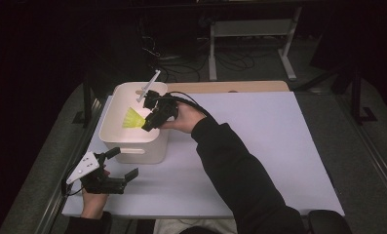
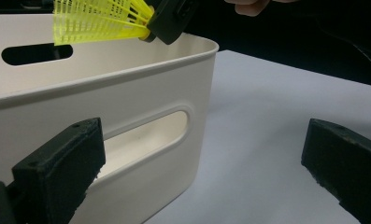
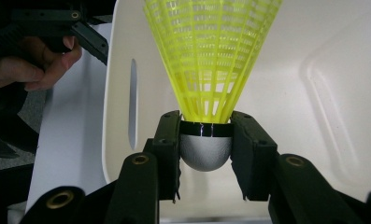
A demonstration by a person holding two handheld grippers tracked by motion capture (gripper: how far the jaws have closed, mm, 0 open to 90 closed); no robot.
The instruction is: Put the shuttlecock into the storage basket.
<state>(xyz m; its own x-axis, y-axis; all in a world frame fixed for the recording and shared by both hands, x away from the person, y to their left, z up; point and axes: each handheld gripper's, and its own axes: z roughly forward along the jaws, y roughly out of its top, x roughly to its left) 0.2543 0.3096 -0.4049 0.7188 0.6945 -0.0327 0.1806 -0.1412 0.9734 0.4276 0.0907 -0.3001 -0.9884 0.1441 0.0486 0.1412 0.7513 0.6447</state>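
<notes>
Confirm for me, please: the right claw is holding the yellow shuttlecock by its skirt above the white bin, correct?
Not quite: the right claw grips the yellow shuttlecock by its rounded grey-white head, not its skirt, as the right gripper view shows. It is indeed above the white bin.

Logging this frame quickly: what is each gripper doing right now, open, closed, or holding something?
Left gripper: open, holding nothing, beside the white bin.
Right gripper: closed on the yellow shuttlecock by its cork, above the bin.

A pale lavender-white table [image 1: 259, 146] carries a single white bin [image 1: 132, 146] with slotted handles, standing at the table's far left corner. A tan wooden strip [image 1: 230, 87] runs along the far edge.
</notes>
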